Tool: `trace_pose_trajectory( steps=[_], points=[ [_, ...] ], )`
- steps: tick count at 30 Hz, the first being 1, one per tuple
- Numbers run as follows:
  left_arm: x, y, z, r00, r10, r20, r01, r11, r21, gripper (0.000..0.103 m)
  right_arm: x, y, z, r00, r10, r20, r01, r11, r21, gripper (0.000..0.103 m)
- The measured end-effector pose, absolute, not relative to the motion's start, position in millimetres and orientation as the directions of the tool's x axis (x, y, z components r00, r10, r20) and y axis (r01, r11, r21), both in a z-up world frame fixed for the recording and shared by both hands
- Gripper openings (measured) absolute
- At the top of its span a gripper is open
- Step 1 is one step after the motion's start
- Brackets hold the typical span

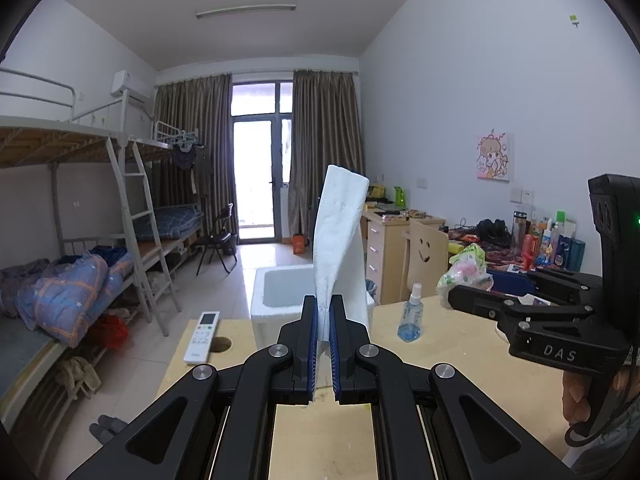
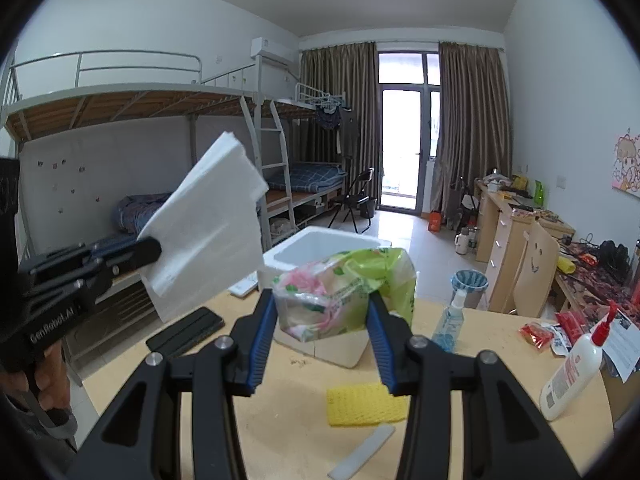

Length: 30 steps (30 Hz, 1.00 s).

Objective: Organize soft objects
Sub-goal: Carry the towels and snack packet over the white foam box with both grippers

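Observation:
My left gripper (image 1: pixel 324 312) is shut on a white folded tissue (image 1: pixel 340 236) and holds it upright above the wooden table (image 1: pixel 460 360). It shows too in the right wrist view (image 2: pixel 150 250), with the tissue (image 2: pixel 208 232) fanned out. My right gripper (image 2: pixel 322 308) is shut on a green and pink plastic tissue pack (image 2: pixel 336 292), held above the table (image 2: pixel 288 420); the pack also shows in the left wrist view (image 1: pixel 466 272) at the right gripper's tip (image 1: pixel 454 298). A white foam box (image 2: pixel 320 240) stands open behind the table's far edge.
On the table lie a yellow sponge (image 2: pixel 364 404), a white strip (image 2: pixel 362 456), a blue spray bottle (image 2: pixel 450 324), a white lotion bottle (image 2: pixel 572 368), red snack packets (image 2: pixel 538 332), a black phone (image 2: pixel 186 330) and a white remote (image 1: pixel 202 336). Bunk beds stand left, a desk and chair right.

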<state>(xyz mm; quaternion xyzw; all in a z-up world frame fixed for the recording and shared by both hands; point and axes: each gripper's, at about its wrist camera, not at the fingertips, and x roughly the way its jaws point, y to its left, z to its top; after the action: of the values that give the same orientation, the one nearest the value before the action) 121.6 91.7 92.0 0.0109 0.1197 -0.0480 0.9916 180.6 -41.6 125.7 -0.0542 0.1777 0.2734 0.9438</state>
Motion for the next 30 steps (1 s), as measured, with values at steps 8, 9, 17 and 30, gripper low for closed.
trace_pose_trajectory(
  steps=[8,9,17,30],
  points=[
    [151,95,102,0.97,-0.086,-0.229,0.09,0.996,0.01,0.006,199,-34,136,0.789,0.491,-0.369,-0.534,0.845,-0.017,0.049],
    [155,96,103,0.969,-0.084,-0.231,0.089,0.996,0.008,0.006,200,-32,136,0.787,0.494,-0.371,-0.538,0.843,-0.019,0.049],
    [179,102,106,0.969,-0.077,-0.234,0.079,0.997,-0.002,0.006,211,-21,139,0.795,0.499,-0.344,-0.544,0.838,-0.043,0.049],
    [234,116,104,0.958,-0.064,-0.281,0.064,0.998,-0.011,0.006,254,4,136,0.774,0.515,-0.368,-0.566,0.823,-0.038,0.049]
  ],
)
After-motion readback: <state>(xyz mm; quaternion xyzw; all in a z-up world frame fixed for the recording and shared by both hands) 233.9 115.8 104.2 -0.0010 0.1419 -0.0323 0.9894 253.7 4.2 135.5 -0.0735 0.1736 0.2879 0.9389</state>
